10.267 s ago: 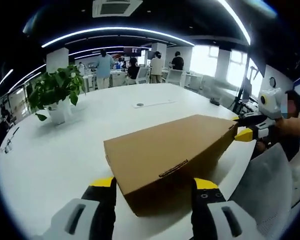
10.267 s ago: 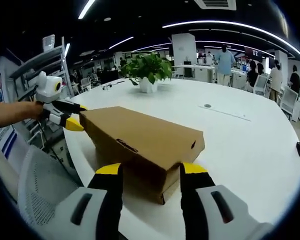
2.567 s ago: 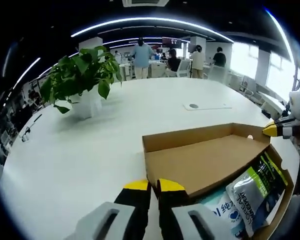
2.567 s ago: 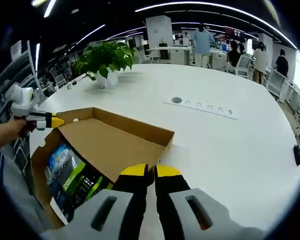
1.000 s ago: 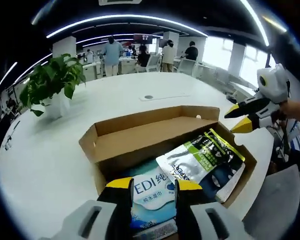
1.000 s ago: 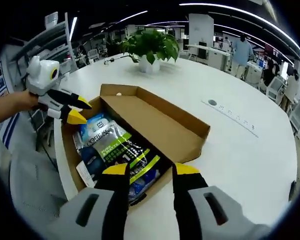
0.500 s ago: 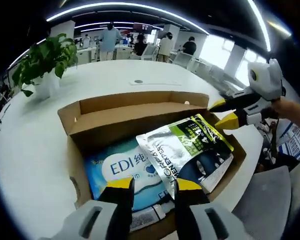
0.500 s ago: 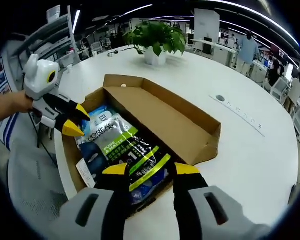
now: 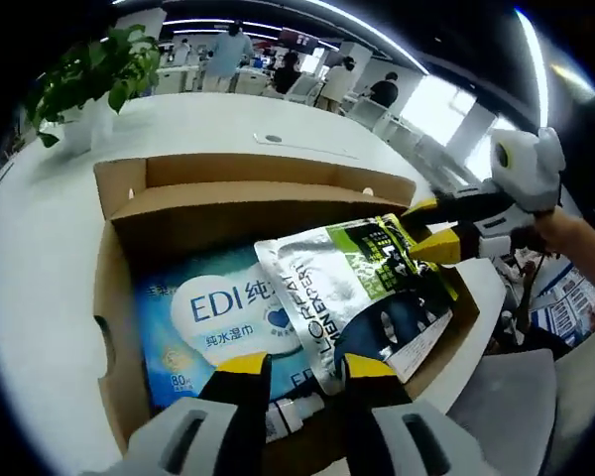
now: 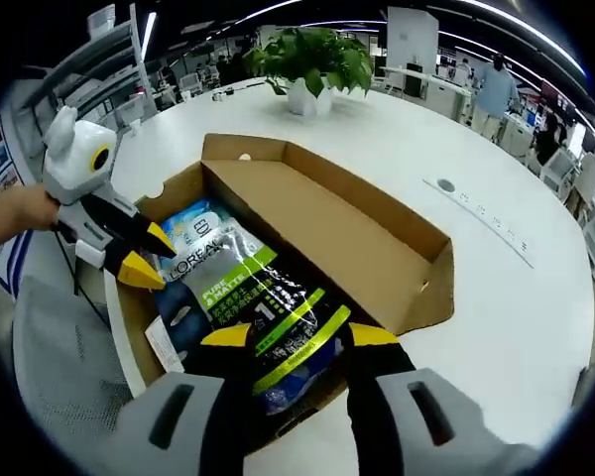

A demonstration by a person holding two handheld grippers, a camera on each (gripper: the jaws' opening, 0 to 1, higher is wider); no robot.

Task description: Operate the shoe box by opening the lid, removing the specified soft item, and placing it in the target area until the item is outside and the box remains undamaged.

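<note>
Office workers are standing in the background of an open-plan room as a wide white table is carrying an opened cardboard shoe box, its lid already folded back toward a potted plant. Inside the box, a blue wet-wipes pack is lying flat, with a silver-and-green pouch resting on top of it, and a small tube is showing at the box's near edge. Compared with half a second ago, both cameras are sitting closer over the contents, a sign that the lid step is finished and the pick is beginning. In the left gripper view, the left gripper is hovering with its jaws apart over the near edge of the pouch and wipes, holding nothing. In the right gripper view, the right gripper is poised with jaws spread above the pouch's other end, likewise empty. Judging from this, the soft item is still wholly inside the box and no grasp is yet made; the cardboard walls are looking undamaged.
</note>
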